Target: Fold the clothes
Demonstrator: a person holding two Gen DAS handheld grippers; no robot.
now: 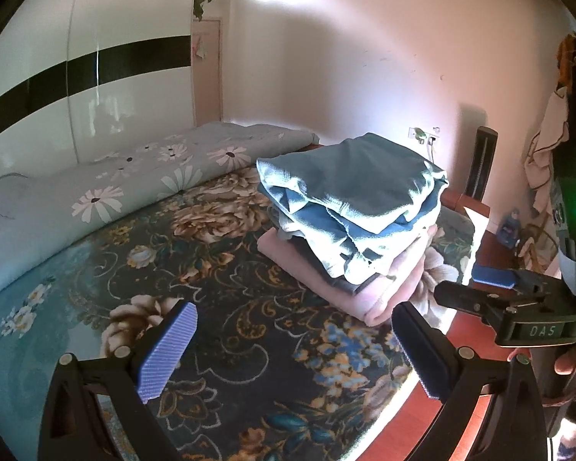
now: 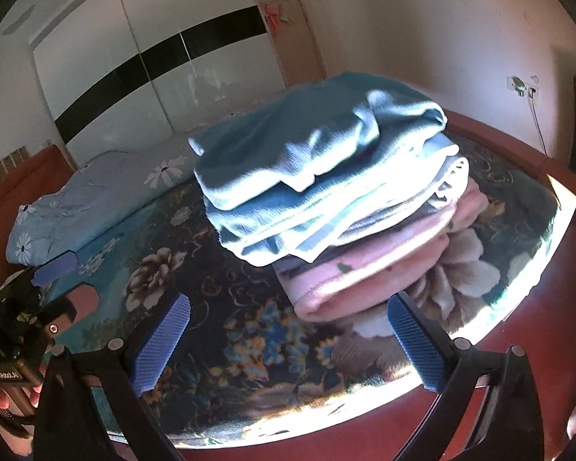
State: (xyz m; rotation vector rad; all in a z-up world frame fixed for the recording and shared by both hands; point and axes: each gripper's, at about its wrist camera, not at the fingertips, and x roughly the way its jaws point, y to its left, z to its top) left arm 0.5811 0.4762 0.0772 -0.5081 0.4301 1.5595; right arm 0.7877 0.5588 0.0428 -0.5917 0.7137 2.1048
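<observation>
A stack of folded clothes (image 1: 349,211) (image 2: 326,192) sits on the floral bed cover (image 1: 230,307) (image 2: 211,299) near the bed's corner. A blue garment (image 2: 288,153) lies on top, with pale and grey layers under it and a pink one (image 2: 364,280) at the bottom. My left gripper (image 1: 292,349) is open over the cover, short of the stack, with nothing between its pads. My right gripper (image 2: 288,345) is also open wide and empty, just in front of the pink layer. Each gripper shows in the other's view: right gripper (image 1: 476,288), left gripper (image 2: 69,284).
A rolled daisy-print quilt (image 1: 96,192) (image 2: 96,192) lies along the bed's far side. A white wardrobe (image 1: 96,77) stands behind it. The red bed frame (image 2: 364,434) edges the mattress. Clothes hang at the right (image 1: 549,161), next to a wall socket (image 1: 422,134).
</observation>
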